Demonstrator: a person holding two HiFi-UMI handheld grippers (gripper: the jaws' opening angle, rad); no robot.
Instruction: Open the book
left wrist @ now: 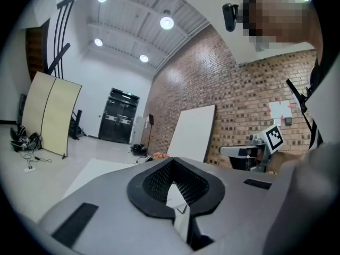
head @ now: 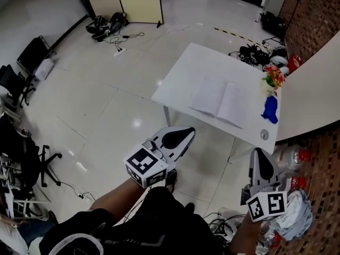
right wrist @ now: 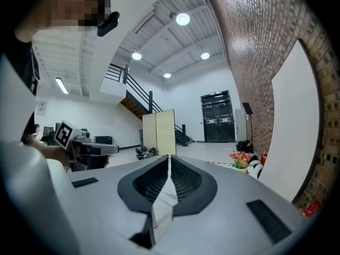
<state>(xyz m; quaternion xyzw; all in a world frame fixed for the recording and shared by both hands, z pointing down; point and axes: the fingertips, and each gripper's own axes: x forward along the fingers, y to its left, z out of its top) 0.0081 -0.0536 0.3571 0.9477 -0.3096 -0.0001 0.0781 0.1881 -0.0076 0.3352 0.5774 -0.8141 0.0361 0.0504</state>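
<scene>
- We are holding the left claw (head: 181, 136) low, well apart from the table (head: 197, 62), its jaws pressing together on nothing.
- We are holding the right claw (head: 261, 158) at 5 o'clock, also pressed together, empty.
- The book (head: 218, 101) is lying open on the table, at 1 o'clock.

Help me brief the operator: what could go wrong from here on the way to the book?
The flowers and a blue object stand close beside the book; the right gripper could knock them over when reaching.
Cables lie on the floor near the person's feet, a possible trip.
The book looks already open, so further pulling may crease pages.
</scene>
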